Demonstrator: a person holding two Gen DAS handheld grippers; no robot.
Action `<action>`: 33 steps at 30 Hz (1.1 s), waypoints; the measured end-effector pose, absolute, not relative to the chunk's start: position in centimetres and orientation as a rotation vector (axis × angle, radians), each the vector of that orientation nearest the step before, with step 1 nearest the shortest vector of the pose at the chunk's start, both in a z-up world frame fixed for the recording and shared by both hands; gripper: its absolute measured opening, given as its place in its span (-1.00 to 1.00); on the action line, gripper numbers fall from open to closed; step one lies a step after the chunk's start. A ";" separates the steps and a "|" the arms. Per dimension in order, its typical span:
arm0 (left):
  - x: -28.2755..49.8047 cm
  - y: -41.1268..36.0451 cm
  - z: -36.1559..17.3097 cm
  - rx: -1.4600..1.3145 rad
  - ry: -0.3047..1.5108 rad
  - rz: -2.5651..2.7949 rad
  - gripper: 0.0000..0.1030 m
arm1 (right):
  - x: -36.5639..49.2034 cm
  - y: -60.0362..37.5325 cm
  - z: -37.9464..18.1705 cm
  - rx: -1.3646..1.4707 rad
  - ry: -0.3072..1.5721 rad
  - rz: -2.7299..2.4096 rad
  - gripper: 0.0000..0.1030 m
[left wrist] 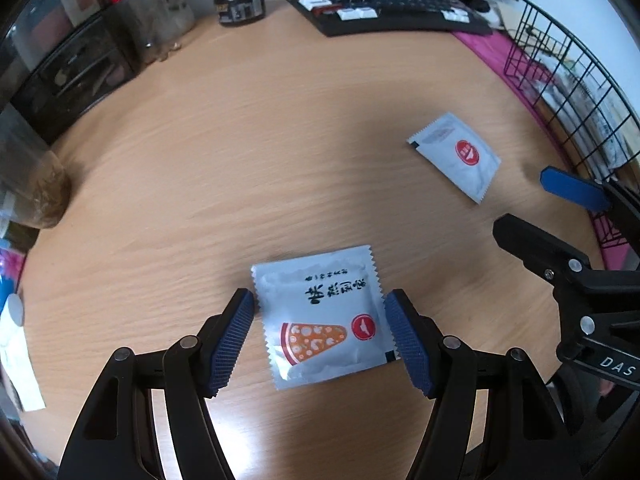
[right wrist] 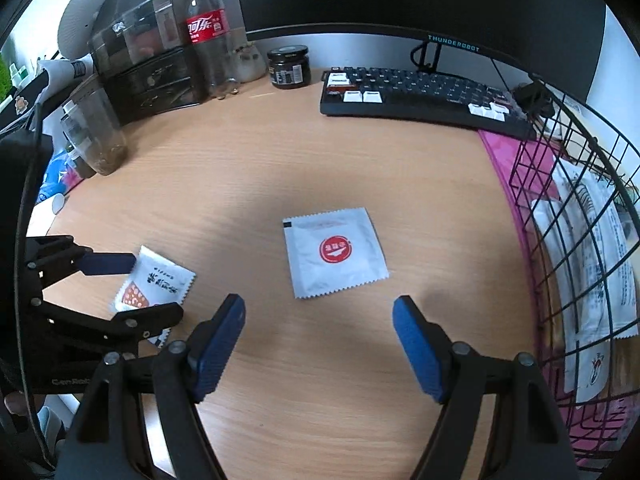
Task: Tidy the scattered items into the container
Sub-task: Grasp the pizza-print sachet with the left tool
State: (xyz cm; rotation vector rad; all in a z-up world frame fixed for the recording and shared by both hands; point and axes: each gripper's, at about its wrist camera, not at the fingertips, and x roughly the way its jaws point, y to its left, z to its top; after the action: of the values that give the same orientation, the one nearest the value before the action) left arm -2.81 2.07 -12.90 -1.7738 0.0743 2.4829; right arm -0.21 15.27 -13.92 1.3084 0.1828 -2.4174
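Observation:
A white sachet with a pizza picture (left wrist: 324, 316) lies flat on the wooden desk (left wrist: 240, 160). My left gripper (left wrist: 320, 300) is open, its blue pads on either side of the sachet's edges. The sachet also shows in the right wrist view (right wrist: 154, 284), between the left gripper's fingers (right wrist: 108, 263). A second white sachet with a red round logo (right wrist: 334, 251) lies on the desk ahead of my right gripper (right wrist: 319, 308), which is open and empty. The same sachet shows in the left wrist view (left wrist: 456, 156). A black wire basket (right wrist: 580, 240) on the right holds several packets.
A black keyboard (right wrist: 420, 92) lies at the back under a monitor. A dark jar (right wrist: 289, 66), a cola bottle (right wrist: 206, 36), a drawer unit (right wrist: 148, 80) and a clear jar (right wrist: 96, 136) stand along the back left. A pink mat (right wrist: 520, 168) lies under the basket.

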 end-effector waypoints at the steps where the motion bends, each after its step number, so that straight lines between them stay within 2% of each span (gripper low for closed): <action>1: -2.8 2.2 -12.8 -1.761 0.084 2.481 -0.11 | -0.3 15.3 -14.0 1.309 0.180 -2.413 0.54; 5: -2.9 2.0 -12.6 -1.761 0.066 2.475 -0.41 | -0.3 15.1 -14.2 1.312 0.178 -2.404 0.54; 7: -2.8 1.7 -12.4 -1.758 0.058 2.484 -0.64 | -0.4 15.0 -14.3 1.318 0.178 -2.404 0.54; 9: -2.4 1.3 -12.2 -1.756 0.059 2.489 -0.76 | -0.5 14.9 -14.4 1.322 0.179 -2.407 0.55; 15: -2.2 0.8 -11.9 -1.739 0.030 2.475 -0.76 | -0.7 14.7 -14.4 1.320 0.178 -2.406 0.55; 17: -2.1 0.6 -11.9 -1.723 0.008 2.462 -0.69 | -0.7 14.5 -14.4 1.323 0.175 -2.400 0.54; 18: -2.1 0.4 -11.8 -1.719 -0.022 2.460 -0.52 | -0.6 14.4 -14.4 1.323 0.175 -2.393 0.54; 19: -2.0 0.2 -12.0 -1.725 -0.038 2.456 -0.24 | -0.5 14.2 -14.4 1.319 0.180 -2.382 0.54; 21: -1.9 -0.1 -12.1 -1.738 -0.025 2.473 0.11 | -0.3 13.9 -14.4 1.310 0.198 -2.379 0.54; 33: -0.3 3.6 -11.3 -1.712 0.079 2.446 0.15 | 0.0 16.1 -13.9 1.306 0.150 -2.400 0.54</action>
State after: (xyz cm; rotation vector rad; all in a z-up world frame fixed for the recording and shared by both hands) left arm -0.35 3.62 -11.27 -1.7116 0.0786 2.4455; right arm -0.04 16.10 -13.88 1.3058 0.1503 -2.4004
